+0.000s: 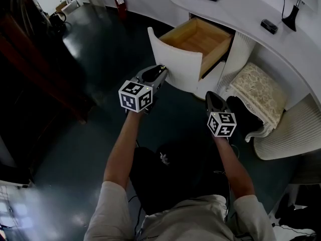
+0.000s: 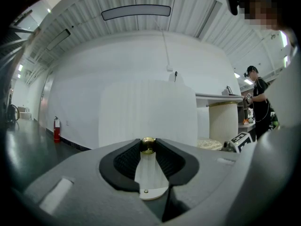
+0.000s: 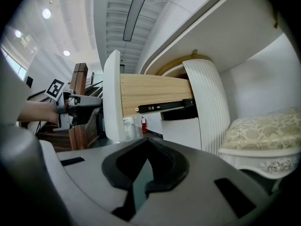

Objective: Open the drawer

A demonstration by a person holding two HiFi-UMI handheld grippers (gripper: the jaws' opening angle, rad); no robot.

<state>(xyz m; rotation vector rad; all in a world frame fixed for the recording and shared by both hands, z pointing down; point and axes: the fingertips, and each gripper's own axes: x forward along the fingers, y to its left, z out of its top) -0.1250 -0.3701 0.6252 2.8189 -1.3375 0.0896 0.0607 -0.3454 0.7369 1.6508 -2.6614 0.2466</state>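
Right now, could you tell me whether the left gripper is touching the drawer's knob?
Touching. The left gripper view shows the left gripper's jaws closed on the brass knob, which stands out from the white drawer front.

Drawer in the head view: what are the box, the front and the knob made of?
Drawer box: pale tan with faint grain, matte; looks like unpainted wood or wood veneer.
Drawer front: curved, white, faint vertical ribbing, matte; probably painted wood, but the core isn't visible.
Knob: small gold ball with a bright highlight; likely polished brass or brass-plated metal.
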